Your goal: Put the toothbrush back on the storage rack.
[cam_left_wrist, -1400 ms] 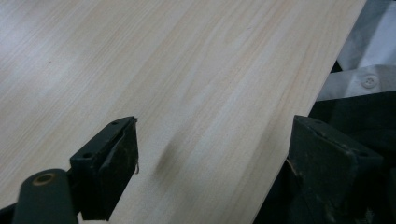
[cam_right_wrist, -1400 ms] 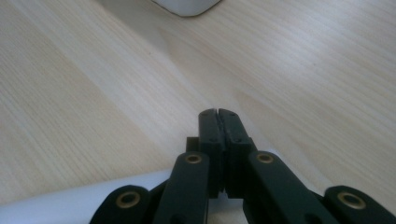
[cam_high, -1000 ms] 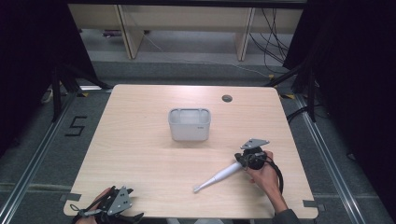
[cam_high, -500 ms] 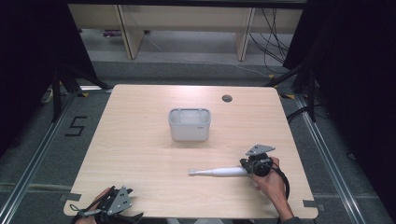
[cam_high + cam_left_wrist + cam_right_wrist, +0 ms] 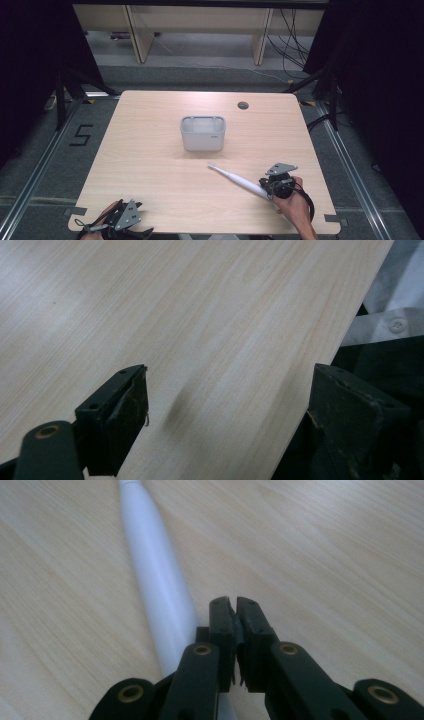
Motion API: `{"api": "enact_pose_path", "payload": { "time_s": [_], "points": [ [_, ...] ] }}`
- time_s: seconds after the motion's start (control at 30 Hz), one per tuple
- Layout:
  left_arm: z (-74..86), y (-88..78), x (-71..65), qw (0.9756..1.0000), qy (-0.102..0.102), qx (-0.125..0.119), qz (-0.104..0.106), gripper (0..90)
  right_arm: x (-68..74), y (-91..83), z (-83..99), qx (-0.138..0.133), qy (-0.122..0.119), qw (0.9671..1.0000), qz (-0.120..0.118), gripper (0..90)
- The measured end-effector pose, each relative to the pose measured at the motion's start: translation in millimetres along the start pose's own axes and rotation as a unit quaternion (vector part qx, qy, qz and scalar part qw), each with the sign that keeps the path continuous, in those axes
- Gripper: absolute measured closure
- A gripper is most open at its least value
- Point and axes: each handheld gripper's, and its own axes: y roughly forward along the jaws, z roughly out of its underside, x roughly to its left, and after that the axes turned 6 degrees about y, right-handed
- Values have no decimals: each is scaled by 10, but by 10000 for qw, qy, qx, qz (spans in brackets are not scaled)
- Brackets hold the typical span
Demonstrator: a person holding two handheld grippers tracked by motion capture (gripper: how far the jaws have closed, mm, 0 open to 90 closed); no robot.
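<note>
A white electric toothbrush (image 5: pixel 235 177) lies flat on the wooden table (image 5: pixel 150 165), its small head pointing up and left toward a grey open bin (image 5: pixel 202 134). My right gripper (image 5: pixel 265 189) is at the thick end of the handle, in a hand at the near right. In the right gripper view its jaws (image 5: pixel 235 602) are shut with nothing between them, and the white handle (image 5: pixel 155 580) runs along their left side and passes under them. My left gripper (image 5: pixel 140 231) rests at the table's near left edge, and its jaws (image 5: pixel 230 385) stand wide open over bare wood.
A round cable hole (image 5: pixel 243 105) sits in the table's far right part. The table's near edge (image 5: pixel 320 355) runs right by my left gripper, with dark clothing beyond it. Shelving legs and cables stand on the floor behind the table.
The toothbrush has swung round: its head pointed down-left, then left, and now points up-left toward the bin. My right gripper shifted a little toward the near right. The left one stayed put.
</note>
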Motion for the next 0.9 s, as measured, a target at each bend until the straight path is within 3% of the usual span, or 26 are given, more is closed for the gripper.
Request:
{"api": "enact_pose_path", "payload": {
  "time_s": [0.17, 0.3, 0.43, 0.57, 0.67, 0.7, 0.73, 0.77, 0.83, 0.9],
  "points": [
    [-1, 1, -4, 10000, 0, 0, 5, 159, 47, -37, 29, 97, 52, 9999, -78, 852],
    [-2, 1, -2, 10000, -7, 1, 11, 158, 40, -51, 43, 39, -78, 10000, 0, 847],
    [-3, 8, 4, 10000, -4, 20, 22, 158, 104, -99, 51, 165, 48, 9999, -16, 829],
    [-1, 12, -5, 10000, -4, 11, 32, 159, 115, -133, 32, 100, -64, 9999, 43, 798],
    [1, 13, 0, 10000, -86, 17, 41, 158, 130, -185, -24, 82, 5, 10000, -45, 754],
    [-5, 5, 10, 10000, 46, 15, -19, 158, 163, -205, -77, 137, 67, 9998, -161, 718],
    [-5, 5, 10, 10000, 46, 15, -19, 158, 163, -205, -77, 137, 67, 9998, -161, 718],
    [0, 19, 2, 10000, -21, 61, -56, 158, 182, -205, -140, 260, 63, 9994, -231, 663],
    [2, 23, -1, 9999, -97, 56, -28, 158, 211, -194, -158, 255, 172, 9992, -246, 651],
    [-1, 10, 7, 10000, -19, -7, 14, 158, 220, -171, -229, 265, 84, 9993, -245, 607]
  ]
}}
